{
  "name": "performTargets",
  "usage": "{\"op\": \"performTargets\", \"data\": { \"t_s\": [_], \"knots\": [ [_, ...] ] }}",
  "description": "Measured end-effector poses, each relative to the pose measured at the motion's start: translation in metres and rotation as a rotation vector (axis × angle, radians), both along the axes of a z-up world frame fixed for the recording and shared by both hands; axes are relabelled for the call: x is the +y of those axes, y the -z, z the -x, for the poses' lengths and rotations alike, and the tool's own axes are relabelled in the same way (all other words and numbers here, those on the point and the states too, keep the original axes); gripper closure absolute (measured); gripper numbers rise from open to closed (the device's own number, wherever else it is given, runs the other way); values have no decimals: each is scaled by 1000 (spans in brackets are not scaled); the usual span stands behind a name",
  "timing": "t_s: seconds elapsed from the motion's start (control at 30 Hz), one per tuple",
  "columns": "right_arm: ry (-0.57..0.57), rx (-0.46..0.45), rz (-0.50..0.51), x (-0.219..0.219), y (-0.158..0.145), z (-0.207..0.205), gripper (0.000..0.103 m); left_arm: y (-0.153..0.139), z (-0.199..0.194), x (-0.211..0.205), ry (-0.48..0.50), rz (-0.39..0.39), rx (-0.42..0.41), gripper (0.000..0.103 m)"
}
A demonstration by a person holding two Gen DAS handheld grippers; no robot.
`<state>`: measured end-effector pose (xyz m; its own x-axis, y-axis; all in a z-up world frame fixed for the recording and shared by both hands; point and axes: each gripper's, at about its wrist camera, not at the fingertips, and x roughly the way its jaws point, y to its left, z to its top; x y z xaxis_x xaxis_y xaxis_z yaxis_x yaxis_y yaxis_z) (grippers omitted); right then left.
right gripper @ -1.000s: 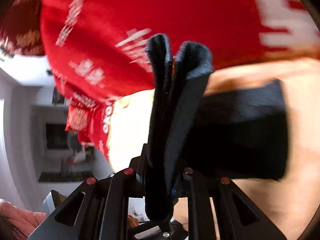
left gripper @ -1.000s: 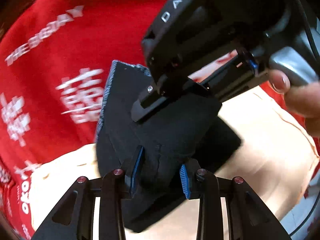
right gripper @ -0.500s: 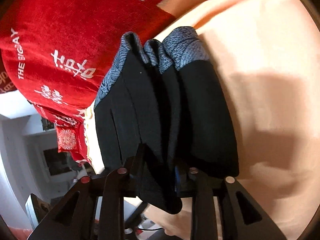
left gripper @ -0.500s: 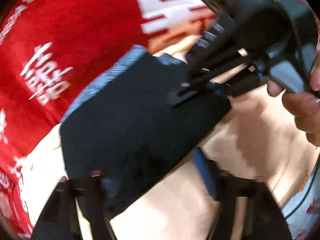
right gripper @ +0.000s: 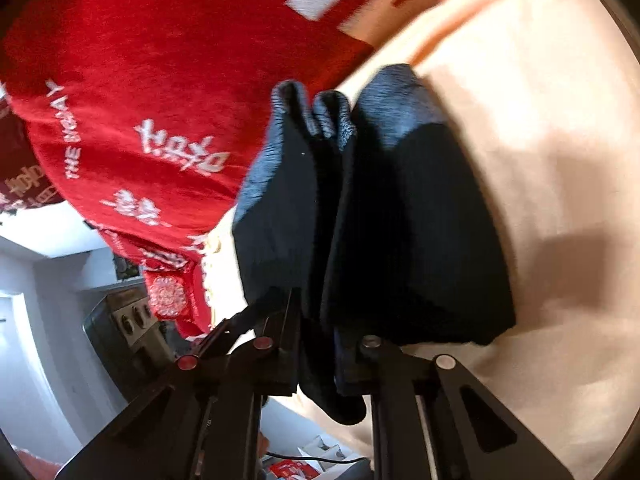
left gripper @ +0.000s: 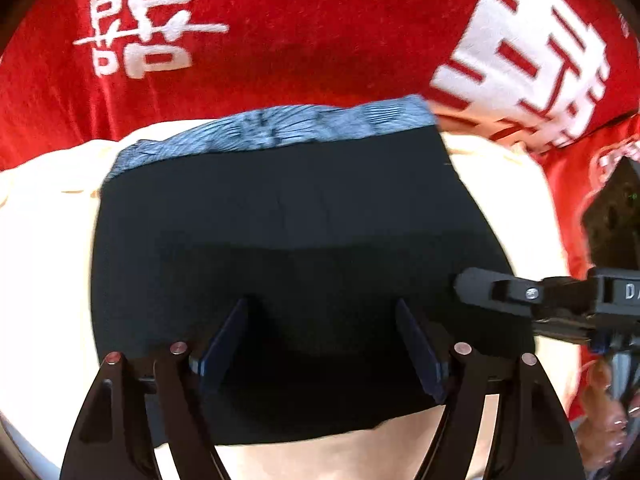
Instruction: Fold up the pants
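Pants [left gripper: 288,240]: folded, flat on cream sheet [left gripper: 44,248] | left gripper [left gripper: 320,344]: spread above, empty | right gripper [right gripper: 318,344]: closing, clamped on edge | advice: release only once layers lie square.

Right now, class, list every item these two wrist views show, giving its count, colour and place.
pants: one, black with a blue-grey patterned waistband, folded on the cream sheet.
cream sheet: one, pale peach, under the pants.
red blanket: one, red with white characters, behind the pants.
left gripper: one, black, fingers spread over the pants, gripping nothing.
right gripper: one, black, fingers closing on a fold of the pants.
hand: one, lower right in the left view.
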<state>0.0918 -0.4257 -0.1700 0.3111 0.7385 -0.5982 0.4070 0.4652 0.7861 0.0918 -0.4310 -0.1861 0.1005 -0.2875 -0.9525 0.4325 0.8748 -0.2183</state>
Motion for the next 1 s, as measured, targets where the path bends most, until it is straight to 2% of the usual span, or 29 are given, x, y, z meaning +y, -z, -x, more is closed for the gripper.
{"op": "performTargets", "data": {
  "t_s": [0.07,0.17,0.3,0.33,0.37,0.4,0.5,0.67,1.0],
  "knots": [
    [-17,-19,32,-1,-12,2,90,-5,2,-5,10,0,-7,27],
    [-17,-20,49,-4,-14,5,90,-6,4,-10,12,34,16,27],
    [-47,39,159,-7,4,9,89,11,5,-26,40,-19,23,27],
    [-45,66,190,-7,11,10,85,14,7,-31,58,-39,7,25],
    [-29,81,193,-8,16,12,85,15,10,-35,76,-46,1,21],
    [-9,85,185,-10,19,14,85,15,13,-39,91,-59,-12,21],
    [5,86,207,-7,17,15,85,15,12,-43,89,-66,-16,21],
    [-57,82,305,0,7,8,81,16,9,-46,84,-60,-3,20],
    [-45,95,318,2,8,6,79,13,10,-41,81,-60,3,20]
  ]
}}
